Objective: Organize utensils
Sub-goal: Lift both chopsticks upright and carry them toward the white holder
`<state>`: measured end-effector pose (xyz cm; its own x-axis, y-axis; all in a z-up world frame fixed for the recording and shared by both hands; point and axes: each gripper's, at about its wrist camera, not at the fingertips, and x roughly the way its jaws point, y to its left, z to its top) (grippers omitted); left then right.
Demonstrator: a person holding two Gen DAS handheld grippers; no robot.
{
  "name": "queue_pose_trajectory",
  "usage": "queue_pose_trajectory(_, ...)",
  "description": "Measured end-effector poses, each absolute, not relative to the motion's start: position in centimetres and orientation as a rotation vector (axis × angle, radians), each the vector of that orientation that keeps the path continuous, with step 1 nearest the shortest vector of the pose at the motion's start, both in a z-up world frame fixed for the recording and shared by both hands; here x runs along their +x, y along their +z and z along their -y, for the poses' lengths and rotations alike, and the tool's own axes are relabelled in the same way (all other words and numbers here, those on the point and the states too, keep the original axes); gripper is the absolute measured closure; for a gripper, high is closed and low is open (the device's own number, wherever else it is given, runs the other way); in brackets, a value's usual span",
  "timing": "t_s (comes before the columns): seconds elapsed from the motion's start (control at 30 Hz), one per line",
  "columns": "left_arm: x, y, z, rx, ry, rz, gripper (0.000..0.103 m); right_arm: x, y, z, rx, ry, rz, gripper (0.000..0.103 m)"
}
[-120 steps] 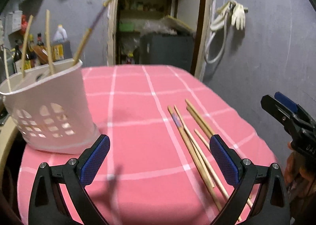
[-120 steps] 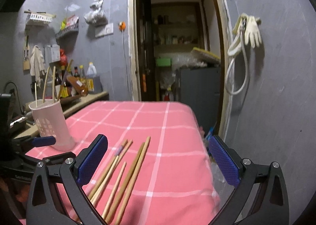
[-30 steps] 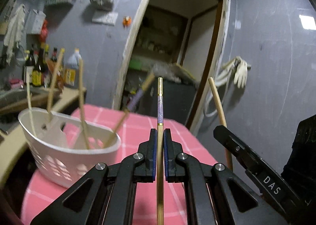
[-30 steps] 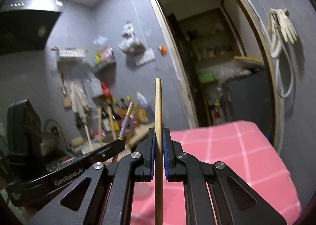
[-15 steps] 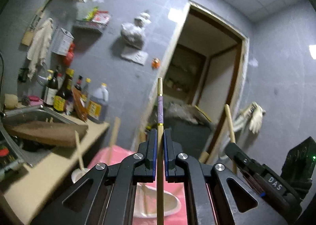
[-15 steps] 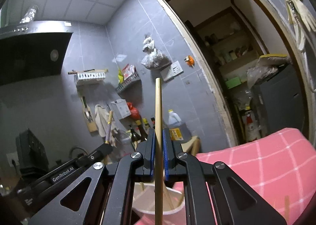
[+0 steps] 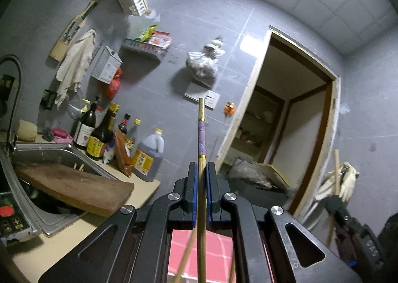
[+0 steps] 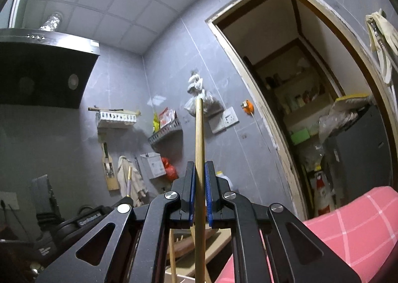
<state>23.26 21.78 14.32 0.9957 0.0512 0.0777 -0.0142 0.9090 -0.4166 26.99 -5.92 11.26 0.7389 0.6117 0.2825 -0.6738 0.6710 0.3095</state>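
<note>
Left wrist view: left gripper (image 7: 201,193) clamps a purple-banded chopstick (image 7: 201,139) upright at frame centre, pink tablecloth (image 7: 199,255) below. Right gripper (image 8: 198,194) likewise pinches a plain chopstick (image 8: 199,139). Step looks like carry-to-holder; next: tip down, release inside.

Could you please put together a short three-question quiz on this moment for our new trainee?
1. True or false: the left gripper is shut on the purple-banded chopstick.
2. What does the right gripper hold? A) spoon B) plain wooden chopstick C) nothing
3. Fill in: both chopsticks point ____ past the fingertips.

Key: 1 true; 2 B; 3 upward.
</note>
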Motion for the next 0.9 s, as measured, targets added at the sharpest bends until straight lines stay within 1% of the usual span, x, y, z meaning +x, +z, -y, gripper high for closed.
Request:
queue_pose_trajectory(0.2,24.0,13.8,-22.6,-0.419,0.051,0.118,0.099,28.3,10.9,5.3,0.425,0.733,0.175,0.097)
queue_pose_trajectory(0.43,24.8,13.1,-22.7,-0.377,0.045,0.118,0.099,29.3,9.8,4.8,0.422,0.721,0.16,0.097)
queue_pose_trajectory(0.6,25.6,12.1,-23.1,-0.399,0.033,0.113,0.099,29.3,9.3,4.2,0.4,0.713,0.161,0.097)
queue_pose_trajectory(0.9,25.3,11.8,-22.0,-0.372,0.067,0.124,0.099,29.4,9.4,4.7,0.417,0.701,0.177,0.097)
